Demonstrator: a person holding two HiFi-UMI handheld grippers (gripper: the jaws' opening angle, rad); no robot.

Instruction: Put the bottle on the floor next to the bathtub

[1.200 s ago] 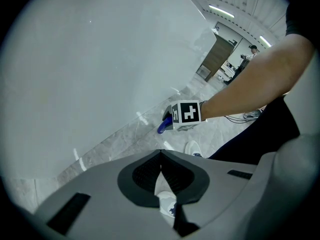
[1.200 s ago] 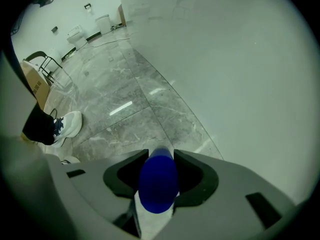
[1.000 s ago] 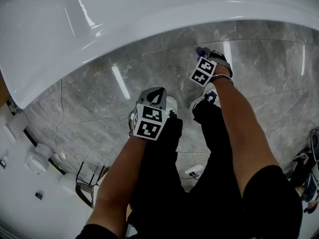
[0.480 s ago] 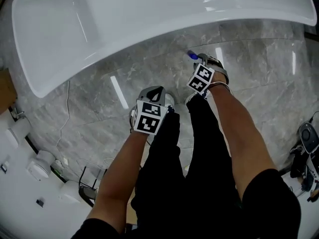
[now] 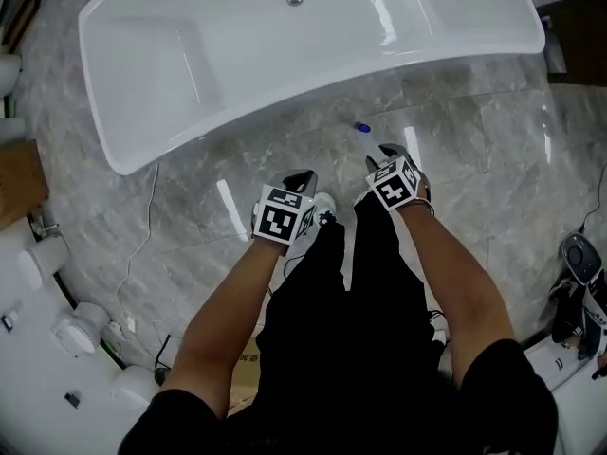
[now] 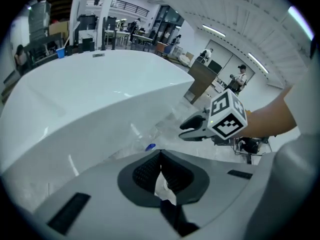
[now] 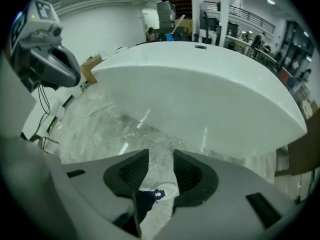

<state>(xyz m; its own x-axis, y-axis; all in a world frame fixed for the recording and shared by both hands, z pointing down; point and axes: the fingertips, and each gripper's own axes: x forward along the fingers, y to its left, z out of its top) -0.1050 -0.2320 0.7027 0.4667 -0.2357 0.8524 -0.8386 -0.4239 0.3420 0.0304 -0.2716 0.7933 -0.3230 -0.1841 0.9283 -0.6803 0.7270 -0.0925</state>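
Observation:
A clear bottle with a blue cap (image 5: 361, 128) rests on the grey marble floor just in front of the white bathtub (image 5: 237, 55); its body barely shows. In the left gripper view the bottle (image 6: 149, 145) lies beyond my jaws, close to the bathtub (image 6: 90, 94). My right gripper (image 5: 387, 154) hovers a little behind the bottle, apart from it, jaws open with nothing between them (image 7: 160, 165). My left gripper (image 5: 302, 179) hangs further left, its jaws shut and empty (image 6: 160, 160).
A thin cable (image 5: 150, 218) trails over the floor at the left. White fixtures (image 5: 74, 328) and a cardboard box (image 5: 17, 180) line the left edge. Dark equipment (image 5: 577, 258) sits at the right. The person's legs and shoes (image 5: 325, 203) are below the grippers.
The view has pulled back and up, showing the whole bathtub. The blue cap was at the right gripper's tip; now the bottle sits alone on the floor and the right gripper has drawn away.

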